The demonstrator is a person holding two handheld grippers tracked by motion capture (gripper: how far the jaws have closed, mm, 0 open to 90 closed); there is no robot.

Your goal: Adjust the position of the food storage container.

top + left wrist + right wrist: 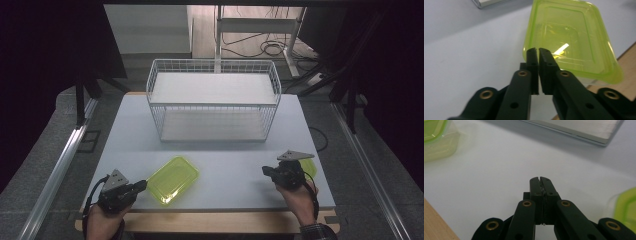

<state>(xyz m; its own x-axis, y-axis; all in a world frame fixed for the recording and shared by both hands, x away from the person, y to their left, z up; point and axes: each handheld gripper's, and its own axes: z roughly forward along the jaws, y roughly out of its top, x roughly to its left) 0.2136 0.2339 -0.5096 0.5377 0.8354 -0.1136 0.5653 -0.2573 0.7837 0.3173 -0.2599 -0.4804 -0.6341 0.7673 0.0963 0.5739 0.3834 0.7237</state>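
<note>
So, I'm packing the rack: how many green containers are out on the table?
2. One green lidded container lies front left by the left gripper; a second sits front right, mostly hidden behind the right gripper.

Second yellow-green container (309, 167) mostly hidden behind right gripper (266, 171), cut by frame edge in right gripper view; contents of near container (571, 40) unclear.

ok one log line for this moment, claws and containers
left claw: shut, empty, at rim of green container | right claw: shut, empty, over bare table | second green container: beside right claw | wire rack: behind
</note>
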